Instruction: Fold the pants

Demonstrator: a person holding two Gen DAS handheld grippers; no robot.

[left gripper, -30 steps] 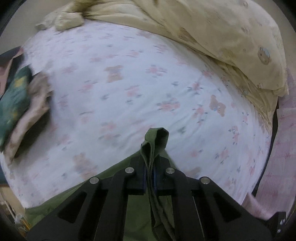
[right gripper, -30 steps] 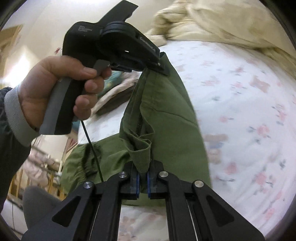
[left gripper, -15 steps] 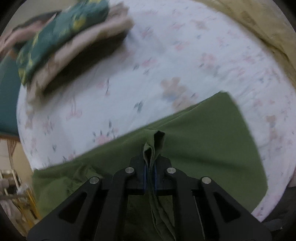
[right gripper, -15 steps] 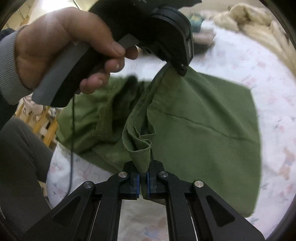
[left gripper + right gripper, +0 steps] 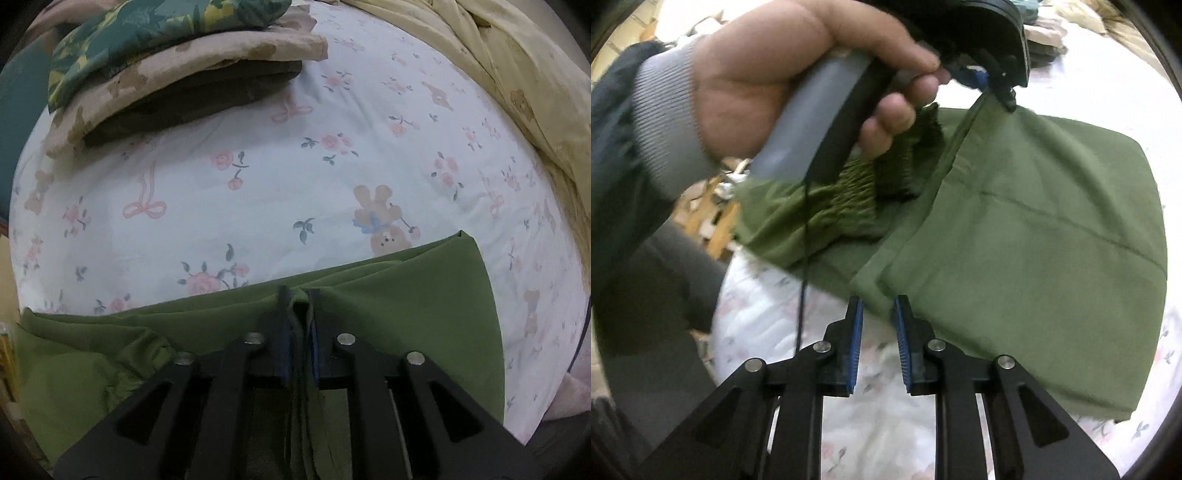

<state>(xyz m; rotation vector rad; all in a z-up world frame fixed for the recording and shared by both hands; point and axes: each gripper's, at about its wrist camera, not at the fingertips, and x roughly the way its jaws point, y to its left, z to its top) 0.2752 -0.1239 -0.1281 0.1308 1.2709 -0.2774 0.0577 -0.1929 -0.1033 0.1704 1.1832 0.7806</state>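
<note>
With both jaws opening, left gripper (image 5: 298, 295) and right gripper (image 5: 877, 301), you release the green pants (image 5: 1015, 229) cleanly by withdrawing toward six o'clock.

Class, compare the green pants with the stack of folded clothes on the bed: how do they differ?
The green pants are one plain garment, near the tongs; the stack of folded clothes holds several layers, two patterned, farther away. The pants show rumpled folds; the stack is flat. Both rest on the floral sheet.
</note>
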